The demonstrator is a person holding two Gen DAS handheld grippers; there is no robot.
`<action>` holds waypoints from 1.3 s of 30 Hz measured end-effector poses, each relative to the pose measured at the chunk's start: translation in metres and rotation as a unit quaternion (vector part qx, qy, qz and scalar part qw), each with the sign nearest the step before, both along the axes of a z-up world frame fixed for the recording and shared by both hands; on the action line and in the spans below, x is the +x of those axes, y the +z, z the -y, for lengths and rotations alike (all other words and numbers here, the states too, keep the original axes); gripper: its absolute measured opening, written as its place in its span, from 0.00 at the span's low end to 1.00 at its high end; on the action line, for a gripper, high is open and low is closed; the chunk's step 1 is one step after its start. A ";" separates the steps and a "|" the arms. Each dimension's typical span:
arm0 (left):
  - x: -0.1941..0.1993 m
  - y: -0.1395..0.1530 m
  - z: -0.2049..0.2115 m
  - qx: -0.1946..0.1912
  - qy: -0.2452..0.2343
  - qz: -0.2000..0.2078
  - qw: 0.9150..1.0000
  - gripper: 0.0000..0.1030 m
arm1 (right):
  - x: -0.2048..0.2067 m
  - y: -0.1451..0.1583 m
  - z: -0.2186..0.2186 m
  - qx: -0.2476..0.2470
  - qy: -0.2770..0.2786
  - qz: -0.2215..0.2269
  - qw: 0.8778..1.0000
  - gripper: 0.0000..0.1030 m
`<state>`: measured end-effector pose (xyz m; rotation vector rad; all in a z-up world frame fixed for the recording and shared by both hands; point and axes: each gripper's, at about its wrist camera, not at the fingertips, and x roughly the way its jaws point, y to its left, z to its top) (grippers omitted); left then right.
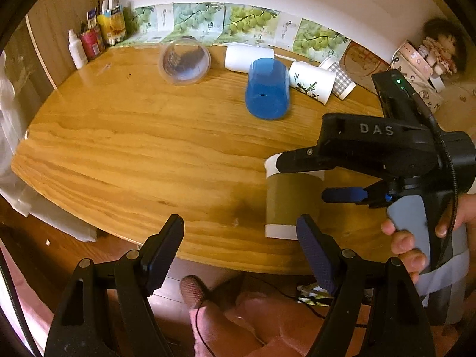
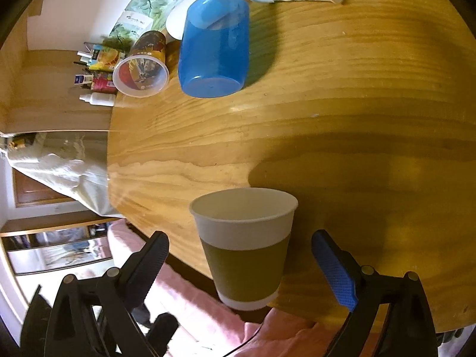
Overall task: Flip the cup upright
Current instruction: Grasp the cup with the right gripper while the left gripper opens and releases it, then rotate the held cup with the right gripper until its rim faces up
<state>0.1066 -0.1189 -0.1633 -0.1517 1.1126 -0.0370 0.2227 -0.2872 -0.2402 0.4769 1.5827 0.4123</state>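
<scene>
A white paper cup with an olive-brown sleeve stands upright near the front edge of the wooden table. In the right wrist view the cup sits between my right gripper's open fingers, not touching either pad. In the left wrist view my right gripper straddles the cup from the right. My left gripper is open and empty, just left of the cup at the table's front edge.
A blue plastic cup lies on its side mid-table. A clear cup, a white cup, a panda-print cup and a checked cup lie behind it. Bottles stand at the back left.
</scene>
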 end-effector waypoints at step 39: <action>-0.011 0.007 -0.047 0.014 -0.141 0.024 0.990 0.79 | -0.034 0.024 -0.049 -0.094 -0.044 0.212 0.972 0.63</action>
